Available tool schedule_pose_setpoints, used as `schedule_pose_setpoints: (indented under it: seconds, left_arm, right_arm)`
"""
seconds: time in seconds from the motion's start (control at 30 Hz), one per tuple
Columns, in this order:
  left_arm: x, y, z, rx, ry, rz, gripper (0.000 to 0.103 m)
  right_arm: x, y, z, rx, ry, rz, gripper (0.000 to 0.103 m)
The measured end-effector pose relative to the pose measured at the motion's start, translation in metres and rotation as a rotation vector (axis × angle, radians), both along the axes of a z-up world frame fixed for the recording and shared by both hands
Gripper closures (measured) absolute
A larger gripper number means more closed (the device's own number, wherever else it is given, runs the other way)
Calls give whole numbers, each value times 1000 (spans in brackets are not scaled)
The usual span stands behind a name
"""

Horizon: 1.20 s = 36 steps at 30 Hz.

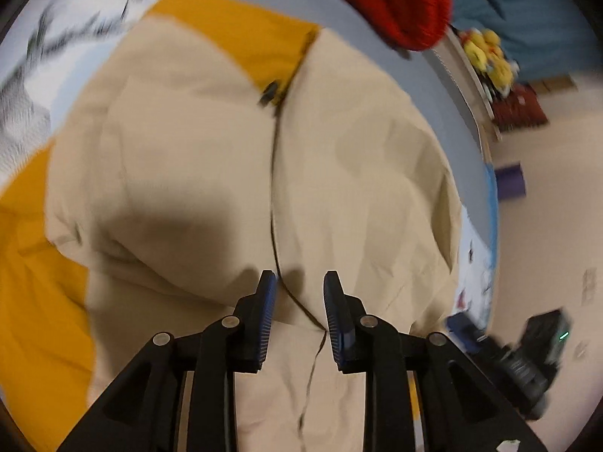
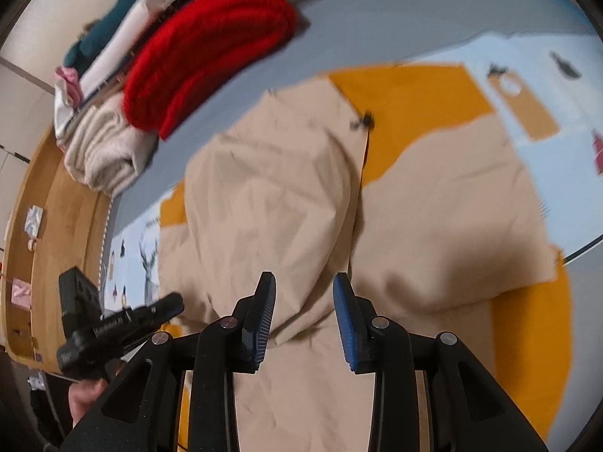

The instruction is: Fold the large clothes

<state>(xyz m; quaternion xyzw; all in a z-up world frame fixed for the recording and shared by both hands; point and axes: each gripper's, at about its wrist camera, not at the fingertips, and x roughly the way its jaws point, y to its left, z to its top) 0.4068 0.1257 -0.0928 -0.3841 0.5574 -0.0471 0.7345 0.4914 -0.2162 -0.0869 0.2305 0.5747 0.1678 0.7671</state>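
Note:
A large beige jacket [image 1: 188, 150] with mustard-yellow lining [image 1: 233, 26] lies spread on a bed, its dark zipper [image 1: 274, 173] running down the middle. My left gripper [image 1: 299, 277] hovers over the zipper line near the hem, open, with nothing between its pads. In the right wrist view the same jacket [image 2: 271, 196] lies with one front panel partly folded over, lining [image 2: 407, 98] and zipper pull [image 2: 363, 120] showing. My right gripper [image 2: 303, 278] is open just above the beige cloth, holding nothing. The left gripper [image 2: 113, 324] appears at the lower left, held by a hand.
A red knit sweater [image 2: 211, 49] tops a stack of folded clothes [image 2: 109, 150] at the bed's far side. The bed has a light blue printed sheet [image 2: 527, 56] and a wooden edge [image 2: 64, 196]. Floor [image 1: 546, 188] and yellow toys [image 1: 486, 56] lie beyond.

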Motion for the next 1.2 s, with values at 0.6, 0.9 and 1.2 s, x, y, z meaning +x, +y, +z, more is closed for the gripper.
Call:
schedule_pose_setpoints:
  seconds: [0.6, 0.9, 1.2]
  left_arm:
    - [3, 3, 10, -70, -78, 94, 103]
    - [6, -13, -3, 297, 123, -19, 97]
    - [17, -63, 14, 242, -65, -240, 87]
  right_arm:
    - [9, 39, -13, 230, 7, 35, 101]
    - [-2, 41, -72, 106, 244, -23, 100]
    - [9, 36, -22, -54, 74, -6, 85]
